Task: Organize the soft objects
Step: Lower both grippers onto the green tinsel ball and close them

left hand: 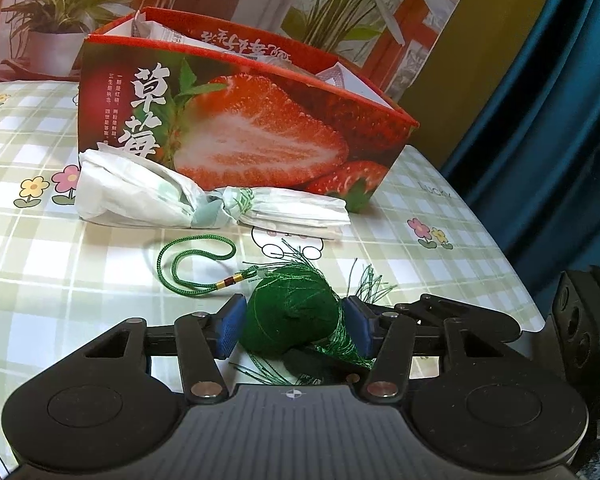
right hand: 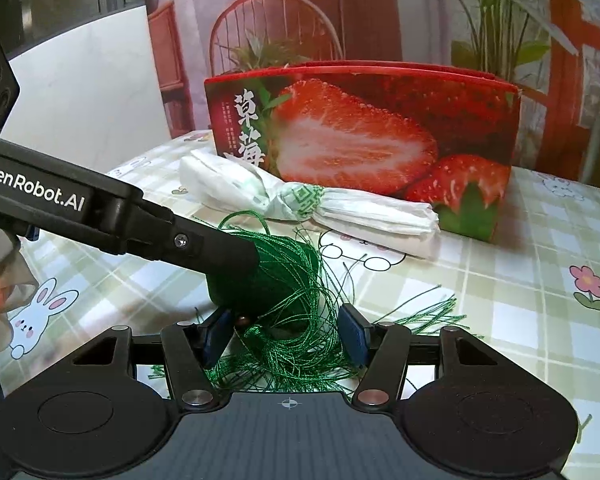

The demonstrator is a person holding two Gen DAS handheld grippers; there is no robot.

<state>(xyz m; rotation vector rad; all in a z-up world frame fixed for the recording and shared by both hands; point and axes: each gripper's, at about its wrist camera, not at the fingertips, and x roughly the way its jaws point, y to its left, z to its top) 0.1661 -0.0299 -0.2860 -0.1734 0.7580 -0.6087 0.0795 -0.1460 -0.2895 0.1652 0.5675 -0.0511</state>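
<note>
checked tablecloth (left hand: 40,264) | left tongs (left hand: 292,324) clamp green sachet (left hand: 288,312), cord (left hand: 196,264) trailing left | right tongs (right hand: 288,336) straddle tassel (right hand: 300,344), grip unclear

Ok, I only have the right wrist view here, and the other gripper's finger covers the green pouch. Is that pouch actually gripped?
Observer: Yes. In the left wrist view the left gripper has a blue pad pressed against each side of the green pouch.
Operator: Anything trailing from it on the far side?
Observer: A green cord lies in a loop on the tablecloth, between the pouch and the white bundle.
Operator: Is the strawberry box empty?
Observer: No. White packets stick up out of its open top.
</note>
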